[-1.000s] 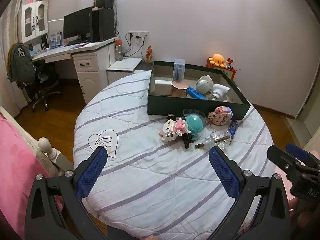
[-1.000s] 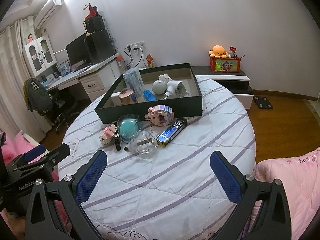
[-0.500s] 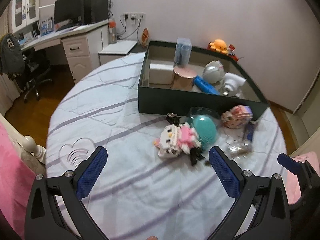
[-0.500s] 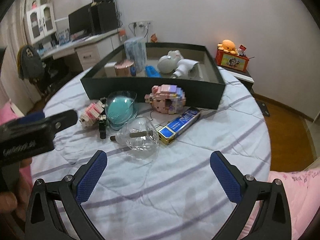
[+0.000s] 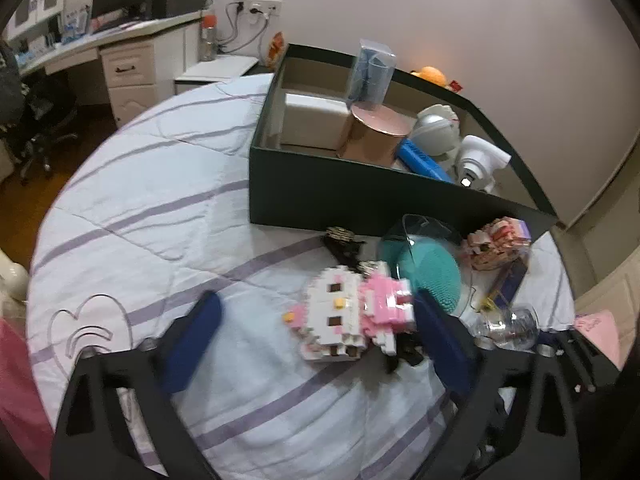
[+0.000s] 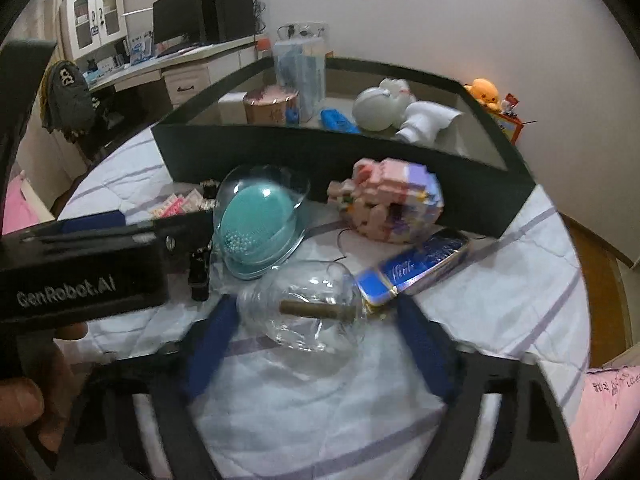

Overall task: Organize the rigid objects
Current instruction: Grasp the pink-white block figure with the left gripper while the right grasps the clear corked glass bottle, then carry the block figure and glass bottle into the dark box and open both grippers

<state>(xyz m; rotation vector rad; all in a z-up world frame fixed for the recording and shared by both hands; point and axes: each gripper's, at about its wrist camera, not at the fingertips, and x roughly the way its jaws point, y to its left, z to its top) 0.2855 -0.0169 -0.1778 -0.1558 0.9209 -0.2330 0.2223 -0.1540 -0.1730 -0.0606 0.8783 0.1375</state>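
A: Left tool (image 5: 316, 330) status?

B: Jaws spread wide, gripping nothing. White-and-pink block cat figure (image 5: 348, 314) sits between the fingers, toward the right finger (image 5: 442, 342), low over the striped table (image 5: 160, 208). Contact with that finger: can't tell, frame is blurred.

A: Right tool (image 6: 316, 344)?

B: Also spread, nothing pinched. Clear glass bottle (image 6: 308, 308) with a brown stopper lies on its side between its fingers; can't tell if either pad touches it.

A: Beyond those?

B: Just past the right tool's right finger: blue tin (image 6: 412, 272), flat on the table. Ahead-left of the bottle: teal brush in a clear dome (image 6: 260, 224), and the left tool's body crosses the view at left. Ahead-right: pink-and-purple block figure (image 6: 390, 204), right beside the box wall.

A: And the box?

B: Dark green box (image 5: 360, 200) is farthest on the table, open top. Inside: white carton (image 5: 312, 124), copper-pink round tin (image 5: 378, 132), clear upright case (image 5: 372, 72), blue item (image 5: 424, 160), white round figure (image 6: 380, 108), white device (image 5: 480, 160).
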